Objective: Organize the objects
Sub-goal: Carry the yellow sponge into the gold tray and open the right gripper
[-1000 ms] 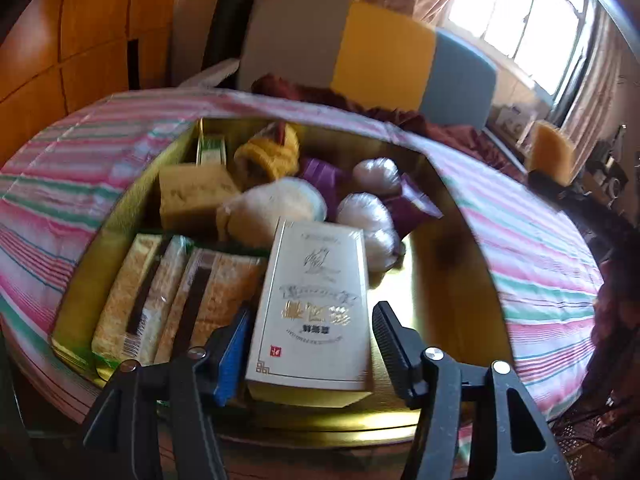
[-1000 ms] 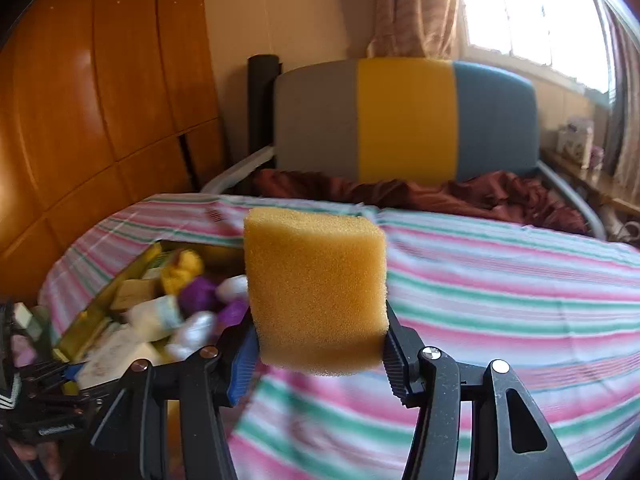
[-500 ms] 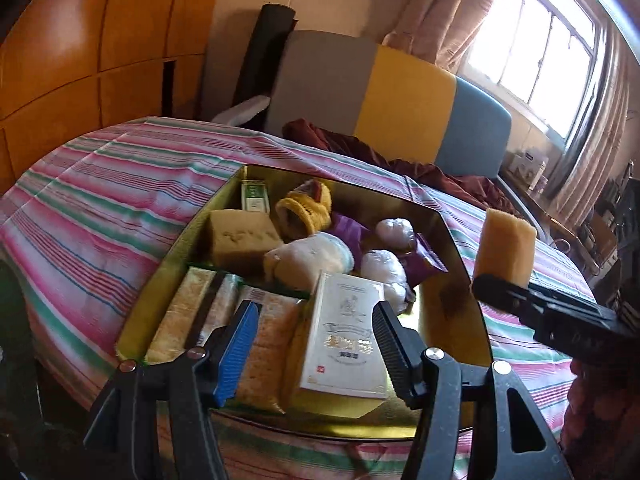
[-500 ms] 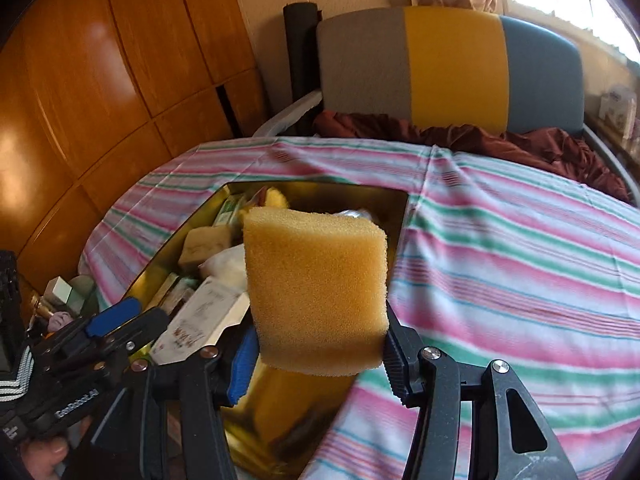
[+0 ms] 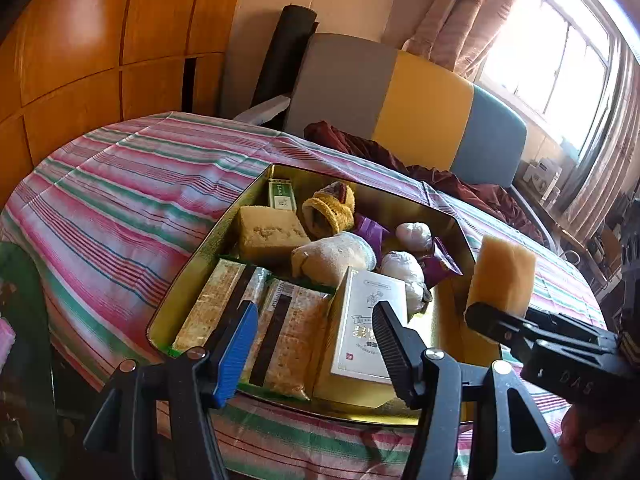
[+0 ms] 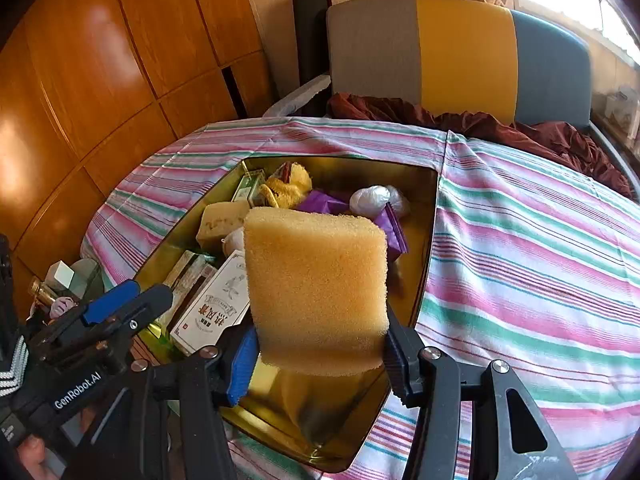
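R gripper [image 6: 320,354] is clamped on the sponge [image 6: 316,292], pads pressing its lower sides, jaws only part open. Sponge is held upright, long axis running up out of the jaws, broad face toward the cam. It's in the air over the near right corner of the gold tin [image 6: 424,264], right above the bare patch of tin floor; judging by that, the drop spot lies straight below and a bit fwd of the jaws. L gripper [image 5: 312,344] is empty, jaws apart w/ nothing between the pads, hanging at the tin's near edge over the white box [image 5: 366,320] & cracker packs [image 5: 280,328]. R hand is nearer the gap, so the placing looks like its job. Rest of the tin is already packed, so the gap is narrow; sponge prob needs to go in end-first or tip flat.
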Demonstrator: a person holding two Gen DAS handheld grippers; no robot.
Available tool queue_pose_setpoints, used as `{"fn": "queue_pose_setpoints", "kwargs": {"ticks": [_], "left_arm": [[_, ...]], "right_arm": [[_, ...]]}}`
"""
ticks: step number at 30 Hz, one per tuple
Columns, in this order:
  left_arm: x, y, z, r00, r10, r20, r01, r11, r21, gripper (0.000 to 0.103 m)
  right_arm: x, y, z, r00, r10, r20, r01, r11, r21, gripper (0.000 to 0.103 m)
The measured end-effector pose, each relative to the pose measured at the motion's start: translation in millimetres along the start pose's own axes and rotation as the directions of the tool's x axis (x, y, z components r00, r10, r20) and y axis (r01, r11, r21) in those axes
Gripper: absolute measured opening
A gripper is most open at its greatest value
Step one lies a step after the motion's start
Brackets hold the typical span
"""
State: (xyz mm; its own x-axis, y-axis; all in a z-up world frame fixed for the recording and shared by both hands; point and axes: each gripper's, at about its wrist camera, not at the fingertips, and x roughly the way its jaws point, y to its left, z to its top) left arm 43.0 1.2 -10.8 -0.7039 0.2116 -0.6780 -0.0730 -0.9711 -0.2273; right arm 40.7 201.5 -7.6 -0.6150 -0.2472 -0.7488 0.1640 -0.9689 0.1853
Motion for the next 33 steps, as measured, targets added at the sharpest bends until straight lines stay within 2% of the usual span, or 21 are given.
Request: {"fn": "queue_pose_setpoints", "kwargs": {"ticks": [8, 16, 28, 33], "left_arm": [[-2, 4, 2, 1.0, 0.027, -0.003, -0.027, 1.0, -0.012, 0.06], [-5, 2, 6, 0.999, 0.049, -0.002, -0.049, 0.999, -0.013, 0.06], [-10, 0, 15, 0.984, 0.176, 0.032, -0.176, 0.984, 0.01, 0.06], [-8, 0, 16, 0.979, 0.201, 0.021, -0.201, 0.98, 0.012, 0.06]], "right_arm": [[1, 11, -5, 1.0, 0.0, -0.014, 0.0, 1.0, -0.01, 0.055], [5, 13, -8, 0.999, -0.034, -0.032, 0.034, 0.999, -0.026, 0.055], [19, 11, -12, 0.995, -0.068, -0.07, 0.067, 0.998, -0.014, 0.056], [28, 7, -13, 0.994, -0.058, -0.094, 0.059, 0.998, 0.008, 0.057]]}}
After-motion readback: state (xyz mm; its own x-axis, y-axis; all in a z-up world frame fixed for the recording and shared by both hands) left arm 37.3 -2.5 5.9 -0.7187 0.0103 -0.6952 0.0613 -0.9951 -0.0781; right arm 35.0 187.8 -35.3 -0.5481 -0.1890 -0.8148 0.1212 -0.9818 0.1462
